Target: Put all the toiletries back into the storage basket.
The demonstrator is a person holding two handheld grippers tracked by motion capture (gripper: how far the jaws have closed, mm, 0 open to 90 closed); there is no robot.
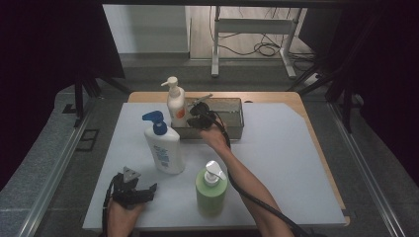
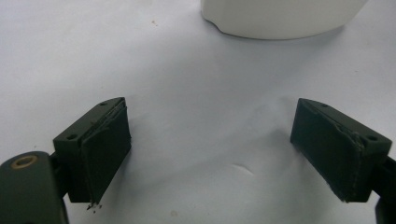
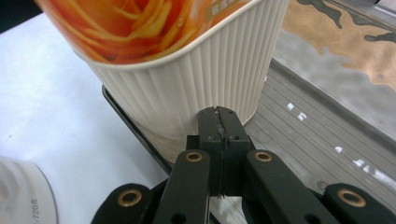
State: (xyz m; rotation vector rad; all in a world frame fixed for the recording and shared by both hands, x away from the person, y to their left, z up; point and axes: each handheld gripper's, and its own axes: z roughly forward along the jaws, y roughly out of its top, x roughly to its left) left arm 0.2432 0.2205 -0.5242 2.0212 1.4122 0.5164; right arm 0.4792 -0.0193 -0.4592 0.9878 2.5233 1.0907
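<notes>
A cream pump bottle (image 1: 176,102) with an orange label stands at the left end of a metal tray (image 1: 236,129) at the back of the board. My right gripper (image 1: 198,115) is inside the tray beside it. In the right gripper view the jaws are pressed together with nothing between them, and the right gripper (image 3: 219,113) has its tip at the ribbed base of the cream bottle (image 3: 187,79). My left gripper (image 1: 132,191) rests near the front left, its jaws wide apart. The left gripper (image 2: 210,144) stands open over bare white board (image 2: 196,84).
A white bottle with a blue pump (image 1: 163,145) stands left of centre; its base (image 2: 280,18) lies just ahead of the left jaws. Near the front middle is a green bottle with a white pump (image 1: 211,190). The tray floor (image 3: 308,135) stretches to the right.
</notes>
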